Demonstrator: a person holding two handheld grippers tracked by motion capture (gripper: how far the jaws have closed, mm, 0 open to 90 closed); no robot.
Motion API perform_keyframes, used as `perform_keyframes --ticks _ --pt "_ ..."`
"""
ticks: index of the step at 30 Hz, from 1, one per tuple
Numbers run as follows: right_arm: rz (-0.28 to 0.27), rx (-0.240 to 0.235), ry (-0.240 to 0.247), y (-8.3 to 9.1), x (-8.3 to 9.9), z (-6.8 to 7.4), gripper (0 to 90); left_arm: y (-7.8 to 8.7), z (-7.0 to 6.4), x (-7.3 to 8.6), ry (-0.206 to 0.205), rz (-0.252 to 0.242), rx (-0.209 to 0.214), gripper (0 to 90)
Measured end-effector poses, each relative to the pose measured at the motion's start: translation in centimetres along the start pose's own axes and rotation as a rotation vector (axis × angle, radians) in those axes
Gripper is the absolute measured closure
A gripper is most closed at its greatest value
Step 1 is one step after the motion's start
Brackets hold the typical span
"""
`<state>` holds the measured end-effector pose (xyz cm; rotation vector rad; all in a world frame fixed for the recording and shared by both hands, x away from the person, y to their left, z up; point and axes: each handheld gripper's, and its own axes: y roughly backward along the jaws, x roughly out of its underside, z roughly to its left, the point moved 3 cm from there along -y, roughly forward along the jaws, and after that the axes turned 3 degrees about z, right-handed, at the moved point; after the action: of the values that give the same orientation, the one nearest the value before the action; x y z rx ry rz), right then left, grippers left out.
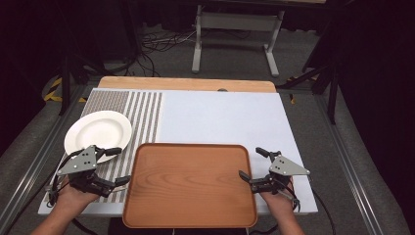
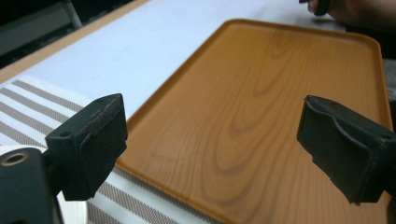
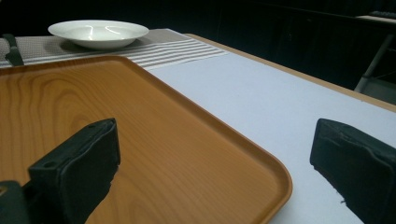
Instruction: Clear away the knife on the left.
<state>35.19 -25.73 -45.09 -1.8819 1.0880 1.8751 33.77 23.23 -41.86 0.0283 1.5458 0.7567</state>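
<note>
Left tool (image 1: 117,166) gaping wide beside the left rim of the large rectangular wooden-look brown tray (image 1: 190,183), one jaw reaching over the lip of the round white ceramic plate (image 1: 98,133), the other near the tray's edge. Right tool (image 1: 252,164) likewise spread wide at the tray's right rim, gripping nothing. Tray lying flat and bare at the near middle of the counter (image 1: 225,115), its front edge overhanging slightly toward the person.

Judged as the approach to a two-sided lift of the tray. To do it well: slide each tool inward until the raised rim sits between the jaws, one jaw above and one below the lip – roughly opposite each other across the tray, so the load balances. Close both firmly before raising, then lift level and together; a smooth rim could slip under an uneven pull. Mind the plate just beside the left tool – easy to nudge.

Counter covered by a pale sheet, with a grey-and-white striped placemat (image 1: 137,117) under the plate at left and a strip of light wood along the far edge. Beyond, grey floor, loose cables, a white desk frame (image 1: 237,29), dark curtained surroundings.
</note>
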Motion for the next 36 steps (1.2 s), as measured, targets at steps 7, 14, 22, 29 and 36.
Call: perform_keyframes --ticks 7,14,22,29,36 --pt "0.008 -0.005 0.003 -0.1 0.1 0.1 2.5 0.9 0.5 0.0 -0.033 0.091 0.018 9.5" --pt "0.016 -0.011 0.007 -0.2 0.1 0.1 2.5 2.3 1.2 0.4 -0.080 0.211 0.010 10.3" --pt "0.023 -0.016 0.005 -0.4 0.2 0.1 2.6 3.4 1.9 1.0 -0.105 0.300 0.019 10.9" --pt "0.030 -0.022 0.008 -0.6 0.3 0.2 2.6 4.1 2.8 2.0 -0.104 0.375 0.009 12.6" --pt "0.031 -0.022 0.010 -0.6 0.3 0.2 2.7 4.4 3.1 2.6 -0.108 0.438 0.039 14.3"
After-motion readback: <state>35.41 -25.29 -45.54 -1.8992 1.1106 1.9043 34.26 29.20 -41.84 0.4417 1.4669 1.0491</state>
